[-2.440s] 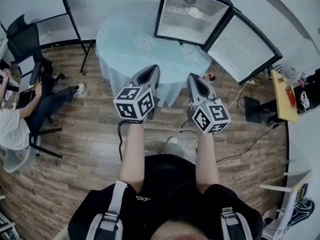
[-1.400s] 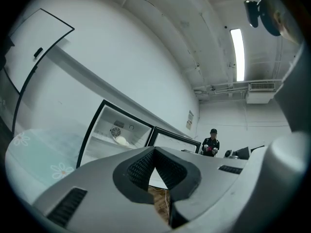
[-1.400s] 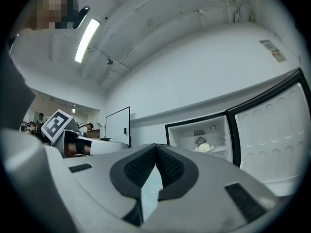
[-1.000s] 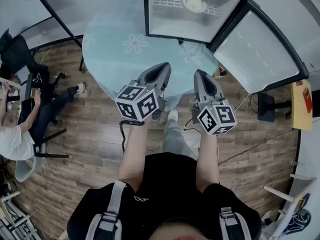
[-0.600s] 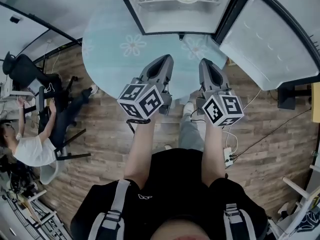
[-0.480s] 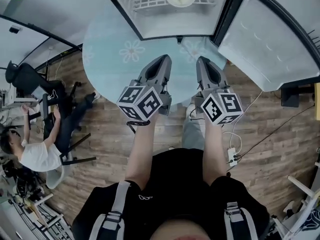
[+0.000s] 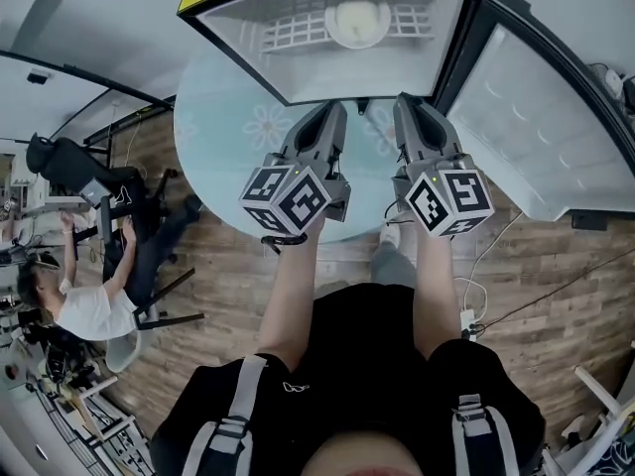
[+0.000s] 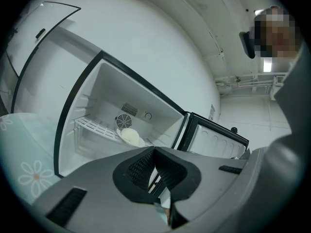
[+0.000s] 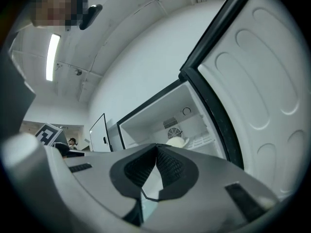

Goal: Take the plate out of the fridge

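A small fridge point(image 7: 298, 77) stands open on a round pale-blue table point(image 7: 223, 117). A white plate point(image 7: 355, 23) lies on the wire shelf inside, near the back wall. Both grippers are held side by side in front of the fridge opening, over the table's near part, apart from the plate. My left gripper point(image 7: 332, 115) is shut and empty. My right gripper point(image 7: 409, 107) is shut and empty too. Past the shut left gripper point(image 8: 154, 152) in its own view, the plate point(image 8: 130, 136) shows below a small fan. The plate point(image 9: 176, 142) sits just above my right gripper point(image 9: 156, 149).
The fridge door point(image 7: 541, 127) is swung wide to the right, close beside my right gripper. A seated person point(image 7: 84, 305) and office chairs are at the left on the wooden floor. Cables and a power strip point(image 7: 466, 320) lie on the floor at the right.
The person has stepped up to the table. Both shut grippers have moved forward from over the floor to just in front of the open fridge.
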{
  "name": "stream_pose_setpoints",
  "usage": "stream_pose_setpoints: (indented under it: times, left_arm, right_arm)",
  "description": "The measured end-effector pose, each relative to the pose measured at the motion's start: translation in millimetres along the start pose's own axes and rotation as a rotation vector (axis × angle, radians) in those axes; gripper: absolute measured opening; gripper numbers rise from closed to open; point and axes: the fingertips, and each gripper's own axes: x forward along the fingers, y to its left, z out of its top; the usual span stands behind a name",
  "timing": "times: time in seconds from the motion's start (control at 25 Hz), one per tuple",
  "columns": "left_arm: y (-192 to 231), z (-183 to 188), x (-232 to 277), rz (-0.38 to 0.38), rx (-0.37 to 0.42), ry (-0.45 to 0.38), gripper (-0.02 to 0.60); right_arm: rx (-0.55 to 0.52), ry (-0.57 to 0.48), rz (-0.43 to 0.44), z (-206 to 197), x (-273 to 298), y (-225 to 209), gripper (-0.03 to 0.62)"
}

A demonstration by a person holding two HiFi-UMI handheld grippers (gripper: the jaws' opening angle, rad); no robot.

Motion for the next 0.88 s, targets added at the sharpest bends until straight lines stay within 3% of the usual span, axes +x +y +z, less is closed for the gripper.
stream_pose_setpoints:
  times: [0.24,0.6,0.72,0.88]
  left_arm:
    - [-3.7,11.2,7.7,-0.011,-0.023,-0.024,0.009]
    - [30.7,4.2,35.4,0.019,-0.086,0.001,0.011]
    - [36.5,2.6,48.7,0.003,-0.108,0.01,0.083]
    - [46.3,-1.8,60.1,0.013,-0.123,0.029,0.084]
  right_arm:
    - [0.021,0.016,0.031,1.4,19.5,-5.5,0.006]
    - [0.041,0.086,0.022,-16.8,45.7,-15.4,0.008]
    - [0.094,0.097,0.041,-21.0,55.7,-20.6,0.092]
    - [0.117,0.107,0.026,-25.3,64.4,-27.0,0.103]
